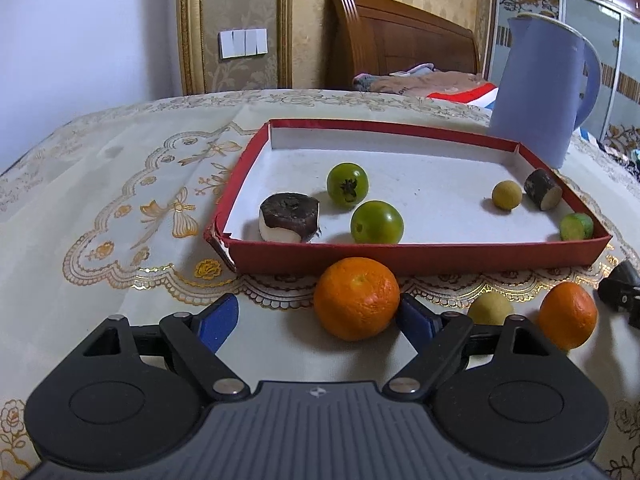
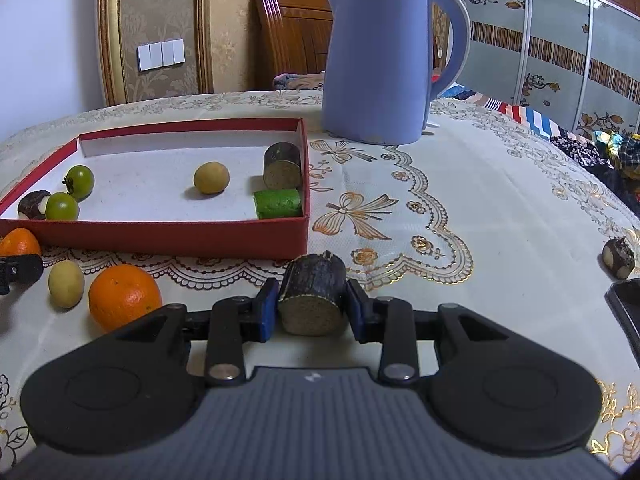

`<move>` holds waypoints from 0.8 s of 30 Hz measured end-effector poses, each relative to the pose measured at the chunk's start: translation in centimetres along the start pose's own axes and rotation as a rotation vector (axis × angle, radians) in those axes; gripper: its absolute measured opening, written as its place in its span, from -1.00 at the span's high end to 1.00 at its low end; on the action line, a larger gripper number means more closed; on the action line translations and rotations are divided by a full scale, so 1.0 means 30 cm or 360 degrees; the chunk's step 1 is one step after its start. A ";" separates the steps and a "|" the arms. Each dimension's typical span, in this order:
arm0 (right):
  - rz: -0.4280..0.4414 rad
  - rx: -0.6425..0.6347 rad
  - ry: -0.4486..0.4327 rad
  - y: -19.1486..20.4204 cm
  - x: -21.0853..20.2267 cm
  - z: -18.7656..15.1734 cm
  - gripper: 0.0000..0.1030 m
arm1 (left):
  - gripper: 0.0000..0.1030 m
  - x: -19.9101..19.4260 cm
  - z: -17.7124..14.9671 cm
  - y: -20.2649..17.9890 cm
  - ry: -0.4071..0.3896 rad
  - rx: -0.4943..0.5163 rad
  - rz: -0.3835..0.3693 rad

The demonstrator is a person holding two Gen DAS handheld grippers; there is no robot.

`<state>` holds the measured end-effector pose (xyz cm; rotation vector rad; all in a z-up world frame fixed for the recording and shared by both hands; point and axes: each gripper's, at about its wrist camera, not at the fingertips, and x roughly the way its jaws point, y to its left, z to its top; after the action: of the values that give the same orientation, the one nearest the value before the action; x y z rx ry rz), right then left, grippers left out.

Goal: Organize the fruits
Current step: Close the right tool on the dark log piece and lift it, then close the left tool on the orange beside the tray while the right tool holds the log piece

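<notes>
Right hand-held gripper (image 2: 312,307): blue pads flank a dark-skinned stem section (image 2: 313,294), a short cylinder lying on its side with its pale cut face toward the camera. Jaws stand close against both flanks and appear to pinch it; whether it is lifted off the surface (image 2: 500,200) cannot be told. Held level and low, pointing forward past the near right corner of the red tray (image 2: 160,238). Judged purpose: to carry the piece into the tray.

Left hand-held gripper (image 1: 318,322): jaws spread wide, holding nothing. Large orange (image 1: 356,298) sits just ahead between the pads, touching or nearly touching the right pad, well apart from the left. Held low and level, aimed at the tray's near wall. Judged purpose: poised to close on the orange.

Loose on the surface, in front of the tray: small yellowish fruit (image 1: 490,308), second orange (image 1: 568,316), both right of the large orange. A further dark piece (image 2: 618,258) lies well apart at far right.

Tray contents: two green tomatoes (image 1: 347,184) (image 1: 376,222) and a dark-capped white slice (image 1: 289,216) at left; a yellowish round fruit (image 2: 211,177), a dark stem section (image 2: 282,166) and a green cut piece (image 2: 278,203) at right. Sorting judged partly complete.

Blue kettle (image 2: 376,60) stands upright behind the tray's far right corner.
</notes>
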<state>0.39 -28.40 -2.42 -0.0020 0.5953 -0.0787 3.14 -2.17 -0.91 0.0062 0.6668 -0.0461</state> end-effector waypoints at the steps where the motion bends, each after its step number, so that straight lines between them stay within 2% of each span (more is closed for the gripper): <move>1: 0.0000 0.0000 0.0000 0.001 -0.001 0.000 0.35 | -0.67 0.000 0.000 0.000 0.0001 0.0001 0.0001; 9: 0.0000 0.0000 0.0000 0.001 -0.001 0.000 0.35 | -0.65 -0.001 0.000 0.001 -0.0010 -0.0009 -0.0006; 15: -0.0001 -0.0002 -0.0001 0.002 -0.001 0.000 0.35 | -0.29 -0.013 -0.008 -0.016 -0.0034 0.0058 -0.0041; 17: -0.0003 -0.0004 -0.0001 0.002 -0.001 0.000 0.35 | -0.09 -0.021 -0.010 -0.022 -0.0046 0.0081 -0.0061; 21: -0.0011 -0.0017 -0.0003 0.005 -0.001 0.001 0.35 | 0.17 -0.031 -0.016 -0.039 -0.0063 0.0135 -0.0090; 24: -0.0013 -0.0022 -0.0004 0.007 0.000 0.001 0.35 | 0.19 -0.033 -0.017 -0.042 -0.0067 0.0144 -0.0096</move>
<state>0.42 -28.19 -2.41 -0.0177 0.5932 -0.0827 1.97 -3.37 -0.70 0.0723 0.6222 -0.1344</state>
